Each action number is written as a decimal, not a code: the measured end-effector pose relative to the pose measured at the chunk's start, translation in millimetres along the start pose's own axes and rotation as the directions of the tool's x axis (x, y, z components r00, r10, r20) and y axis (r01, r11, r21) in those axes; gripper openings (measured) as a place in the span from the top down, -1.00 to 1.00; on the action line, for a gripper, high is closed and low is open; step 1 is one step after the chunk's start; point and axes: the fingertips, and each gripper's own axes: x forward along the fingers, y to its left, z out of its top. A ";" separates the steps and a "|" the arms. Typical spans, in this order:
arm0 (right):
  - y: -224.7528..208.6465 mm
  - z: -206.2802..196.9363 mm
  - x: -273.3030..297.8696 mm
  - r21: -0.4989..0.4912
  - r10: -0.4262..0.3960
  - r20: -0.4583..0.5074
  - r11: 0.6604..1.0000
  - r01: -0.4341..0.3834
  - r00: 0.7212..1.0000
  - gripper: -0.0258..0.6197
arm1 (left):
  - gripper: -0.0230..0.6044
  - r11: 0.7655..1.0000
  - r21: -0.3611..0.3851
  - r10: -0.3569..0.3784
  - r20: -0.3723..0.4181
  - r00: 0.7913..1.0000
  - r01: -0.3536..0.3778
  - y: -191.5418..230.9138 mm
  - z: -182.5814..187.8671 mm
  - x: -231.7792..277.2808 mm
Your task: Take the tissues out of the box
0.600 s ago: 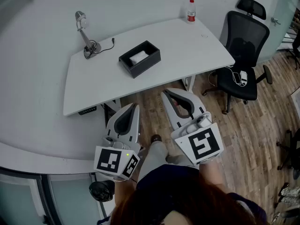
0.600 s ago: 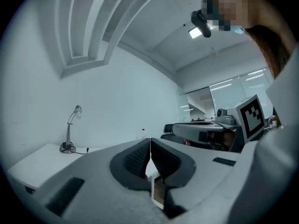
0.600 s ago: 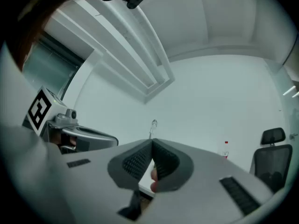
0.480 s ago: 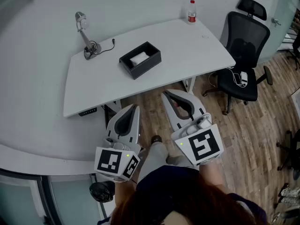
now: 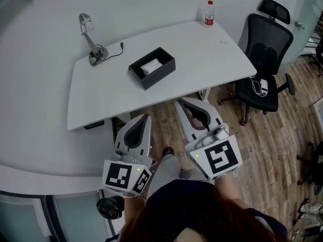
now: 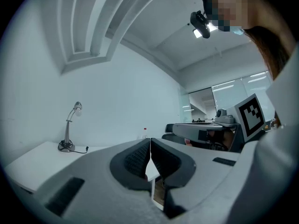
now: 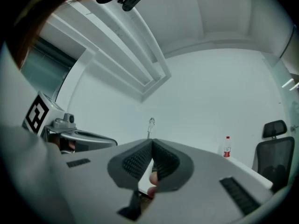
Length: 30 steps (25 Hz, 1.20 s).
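A black open-topped tissue box [image 5: 151, 67] stands in the middle of the white table [image 5: 202, 49], with a white tissue [image 5: 150, 64] showing inside it. Both grippers are held level in front of the table's near edge, over the wooden floor, well short of the box. My left gripper [image 5: 146, 117] has its jaws shut with nothing between them, tips touching in the left gripper view [image 6: 150, 141]. My right gripper [image 5: 179, 102] is likewise shut and empty, its tips meeting in the right gripper view [image 7: 152, 143].
A grey desk lamp [image 5: 89, 33] with its cord stands at the table's far left. A red-labelled bottle [image 5: 209, 13] stands at the far right corner. A black office chair [image 5: 265, 59] is at the table's right end. A curved white ledge [image 5: 45, 150] lies at my left.
The table and box sit very slightly lower and to the right in the head view. Both grippers keep the same stance, jaws shut.
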 end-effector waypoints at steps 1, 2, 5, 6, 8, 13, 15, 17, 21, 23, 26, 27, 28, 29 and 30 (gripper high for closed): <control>-0.9 -0.4 3.8 0.002 0.004 -0.001 1.000 -0.004 1.000 0.86 | 0.86 1.000 -0.001 0.001 0.000 1.000 -0.001 2.7 0.3 2.5; -1.6 -0.9 7.6 0.000 0.008 -0.002 1.000 -0.008 1.000 0.86 | 0.86 1.000 -0.002 0.001 -0.001 1.000 -0.001 5.6 0.4 5.0; -4.1 -4.1 20.5 -0.010 0.020 -0.013 1.000 -0.020 1.000 0.86 | 0.86 1.000 -0.007 0.006 -0.001 1.000 -0.006 14.9 -0.8 12.4; -5.4 -5.6 25.4 -0.007 0.024 -0.018 1.000 -0.024 1.000 0.86 | 0.86 1.000 -0.009 0.008 -0.002 1.000 -0.008 18.6 -1.4 15.0; -8.8 -8.0 35.3 0.001 0.029 -0.025 1.000 -0.029 0.999 0.86 | 0.86 1.000 -0.013 0.013 -0.007 1.000 -0.013 26.5 -3.2 20.8; -16.4 -17.1 59.2 -0.008 0.034 -0.062 0.999 -0.035 0.997 0.86 | 0.86 1.000 -0.025 0.016 -0.021 1.000 -0.017 45.1 -9.6 35.6; -19.6 -21.1 68.7 -0.014 0.031 -0.079 0.999 -0.033 0.996 0.85 | 0.86 0.999 -0.029 0.014 -0.021 1.000 -0.015 51.9 -10.5 41.8; -22.0 -24.2 78.0 -0.019 0.029 -0.091 0.999 -0.031 0.995 0.85 | 0.86 0.999 -0.034 0.011 -0.021 1.000 -0.012 59.3 -11.1 47.8; -26.6 -30.7 97.7 -0.019 0.034 -0.118 0.999 -0.036 0.992 0.80 | 0.86 0.999 -0.040 0.002 -0.022 1.000 -0.003 72.5 -12.8 61.2; -30.3 -33.8 107.1 -0.021 0.030 -0.125 0.999 -0.033 0.992 0.80 | 0.86 0.999 -0.042 -0.001 -0.022 1.000 0.000 79.7 -13.5 67.7; -34.3 -39.6 120.5 -0.022 0.025 -0.142 0.999 -0.029 0.990 0.78 | 0.86 0.999 -0.048 -0.002 -0.025 1.000 0.001 91.9 -15.2 75.8; -35.3 -41.4 124.8 -0.023 0.025 -0.148 0.999 -0.028 0.989 0.77 | 0.86 0.999 -0.050 -0.002 -0.025 1.000 0.001 95.9 -15.8 78.3; -36.3 -43.0 129.1 -0.025 0.024 -0.153 0.999 -0.028 0.988 0.77 | 0.86 0.999 -0.052 -0.003 -0.025 1.000 0.001 99.8 -16.4 80.9; -37.2 -44.4 133.5 -0.027 0.023 -0.158 0.999 -0.028 0.987 0.76 | 0.86 0.999 -0.054 -0.003 -0.026 1.000 0.002 103.7 -17.1 83.6; -38.0 -45.7 138.0 -0.028 0.023 -0.163 0.999 -0.028 0.986 0.75 | 0.86 0.998 -0.056 -0.005 -0.027 1.000 0.003 107.5 -17.8 86.4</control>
